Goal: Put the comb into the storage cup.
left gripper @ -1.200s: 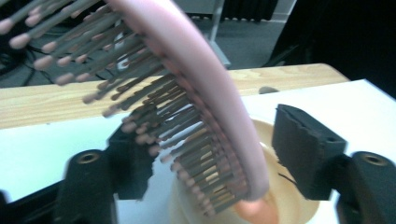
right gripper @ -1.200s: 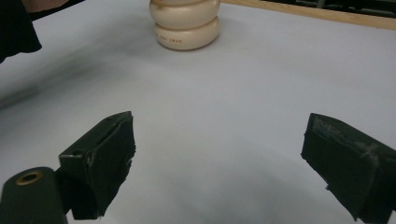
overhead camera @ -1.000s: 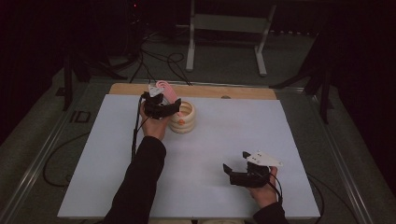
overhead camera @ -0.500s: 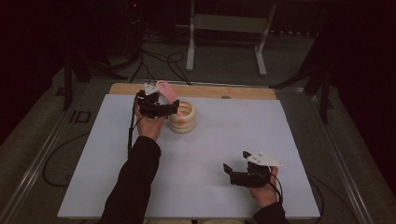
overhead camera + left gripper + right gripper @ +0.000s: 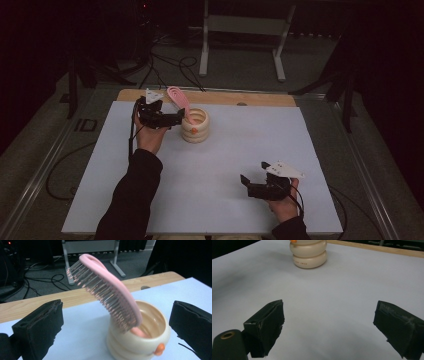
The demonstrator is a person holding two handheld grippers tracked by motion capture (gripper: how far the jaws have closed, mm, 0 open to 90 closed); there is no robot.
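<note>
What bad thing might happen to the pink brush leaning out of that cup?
The pink brush leans far over the rim of the cream cup, so it might tip the cup or slide out. The left tongs have just opened, with jaws on either side of the brush, so a careless pull back might knock it.

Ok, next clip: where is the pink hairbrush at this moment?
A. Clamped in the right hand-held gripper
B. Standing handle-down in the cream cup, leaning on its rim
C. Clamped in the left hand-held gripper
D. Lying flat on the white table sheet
B: the pink hairbrush stands with its handle in the cream cup, leaning over its rim, while the left hand-held gripper is open and clear of it.
</note>
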